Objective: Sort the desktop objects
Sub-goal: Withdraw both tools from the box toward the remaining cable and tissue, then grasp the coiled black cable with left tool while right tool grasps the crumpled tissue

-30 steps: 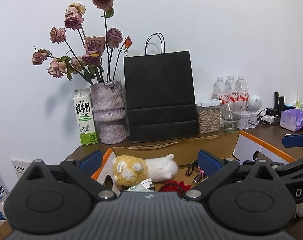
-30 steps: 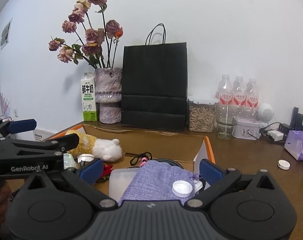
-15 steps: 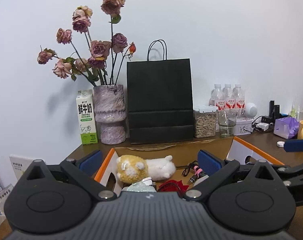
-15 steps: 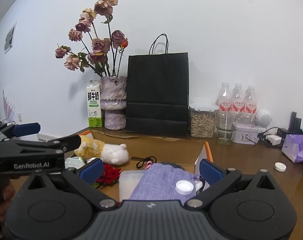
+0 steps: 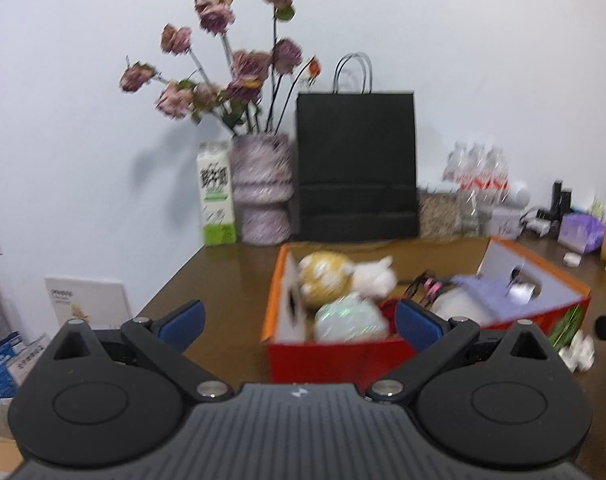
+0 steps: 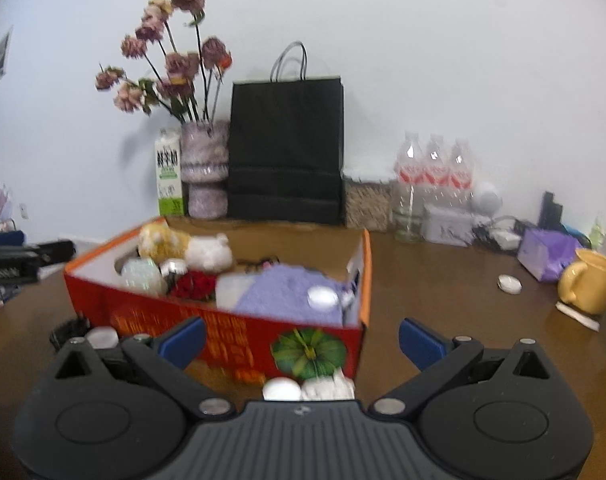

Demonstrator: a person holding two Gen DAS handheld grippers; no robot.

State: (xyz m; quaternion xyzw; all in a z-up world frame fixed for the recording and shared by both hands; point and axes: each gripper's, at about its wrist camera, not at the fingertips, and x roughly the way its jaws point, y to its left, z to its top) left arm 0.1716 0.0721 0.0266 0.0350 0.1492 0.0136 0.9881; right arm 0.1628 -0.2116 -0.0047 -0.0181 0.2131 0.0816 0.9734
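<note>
Both grippers have pulled back and up from the box over the last second. The left gripper point(image 5: 297, 320) stands wide open with nothing between its blue pads, and the right gripper point(image 6: 301, 338) is spread just as wide and just as empty. Before, each camera looked low across the box interior; now the red-orange cardboard box point(image 5: 343, 350) sits whole at the centre of both frames, its outer wall showing. That reads as a retreat after a drop-off, with the hands free to pick the next stray item.

In the box lie a yellow-and-white plush toy point(image 5: 343, 276), a pale iridescent packet point(image 5: 349, 316), a red flower point(image 6: 193, 284), a purple cloth pouch point(image 6: 291, 294) and a white cap point(image 6: 322, 297).

Only the right wrist view shows what is left on the wooden desk point(image 6: 443, 300): a small white round lid point(image 6: 281, 390) and a crumpled white wad point(image 6: 329, 388) just in front of the box at bottom centre, another white cap point(image 6: 509, 283) and a yellow mug point(image 6: 589, 288) at the right edge. The left wrist view alone shows a white booklet point(image 5: 89, 300) at lower left, off the desk. Both frames are motion-blurred.
</note>
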